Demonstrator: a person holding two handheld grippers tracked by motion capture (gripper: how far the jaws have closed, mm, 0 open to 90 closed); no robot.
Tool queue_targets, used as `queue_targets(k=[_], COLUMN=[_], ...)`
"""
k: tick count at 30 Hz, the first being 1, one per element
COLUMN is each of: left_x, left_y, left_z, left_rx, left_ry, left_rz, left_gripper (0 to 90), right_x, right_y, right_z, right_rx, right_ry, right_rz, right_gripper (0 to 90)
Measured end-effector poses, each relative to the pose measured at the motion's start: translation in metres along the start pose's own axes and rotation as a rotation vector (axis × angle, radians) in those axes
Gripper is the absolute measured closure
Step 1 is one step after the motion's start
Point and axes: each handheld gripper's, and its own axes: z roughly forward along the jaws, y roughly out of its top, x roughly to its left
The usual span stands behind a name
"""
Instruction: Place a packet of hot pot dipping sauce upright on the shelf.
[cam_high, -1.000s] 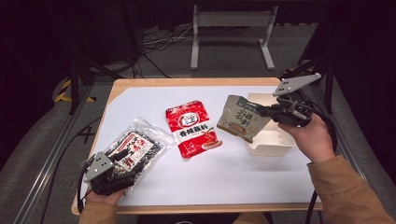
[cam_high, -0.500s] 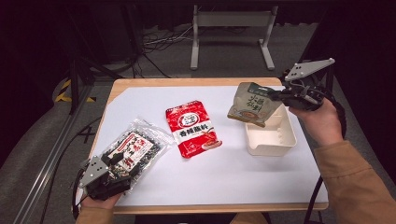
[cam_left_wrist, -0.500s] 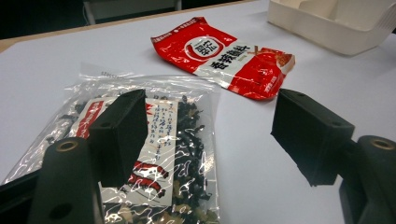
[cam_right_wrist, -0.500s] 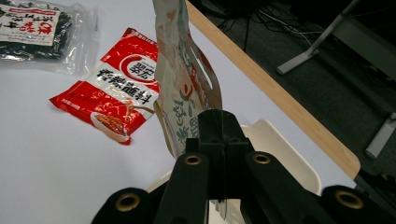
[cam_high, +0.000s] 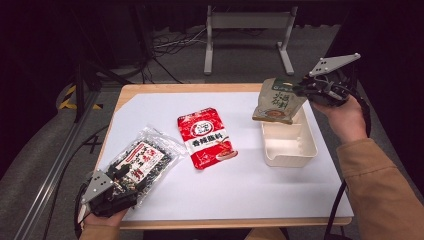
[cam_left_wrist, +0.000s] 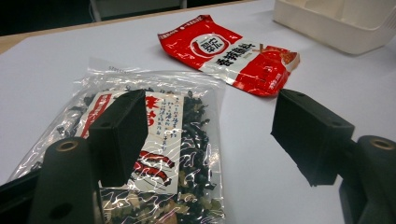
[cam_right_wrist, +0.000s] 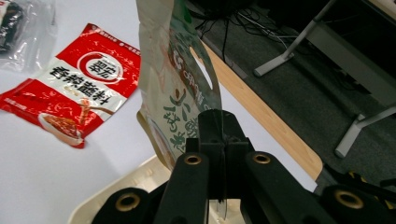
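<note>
The right tool (cam_high: 306, 90) pinched the green pouch (cam_high: 276, 101) by its top edge, hanging above the cream tray (cam_high: 290, 150). It likely needed lowering squarely before release. The left tool (cam_left_wrist: 210, 135) stood wide over the seaweed bag (cam_left_wrist: 154, 154).

The left gripper (cam_left_wrist: 210, 140) is held low over the table (cam_left_wrist: 46, 70), its two black jaws spread wide apart. A clear bag (cam_left_wrist: 187, 135) of dark dried bits with a red-and-white label is seen under and behind the left-hand jaw. Beyond it, a red sachet (cam_left_wrist: 229, 53) is laid flat. A cream tray (cam_left_wrist: 336, 23) is glimpsed at the top right corner.
</note>
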Motion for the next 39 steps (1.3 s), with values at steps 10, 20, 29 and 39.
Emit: queue_targets(k=[10, 20, 29, 39], left_x=[0.001, 0.001, 0.002, 0.002], left_y=[0.001, 0.001, 0.0, -0.001], left_z=[0.004, 0.006, 0.006, 0.005], left_rx=[0.002, 0.007, 0.01, 0.016], left_ry=[-0.009, -0.011, -0.008, -0.001], left_rz=[-0.005, 0.0, -0.006, -0.009], left_gripper=[27.5, 27.6, 27.6, 27.6], right_x=[-0.02, -0.042, -0.054, -0.063], right_y=[-0.006, -0.01, -0.015, -0.016], right_z=[0.013, 0.021, 0.027, 0.036], right_rx=[0.01, 0.02, 0.02, 0.031], right_ry=[-0.038, -0.07, -0.099, -0.114], right_rz=[0.003, 0.021, -0.001, -0.048], right_gripper=[89.6, 89.6, 89.6, 89.6])
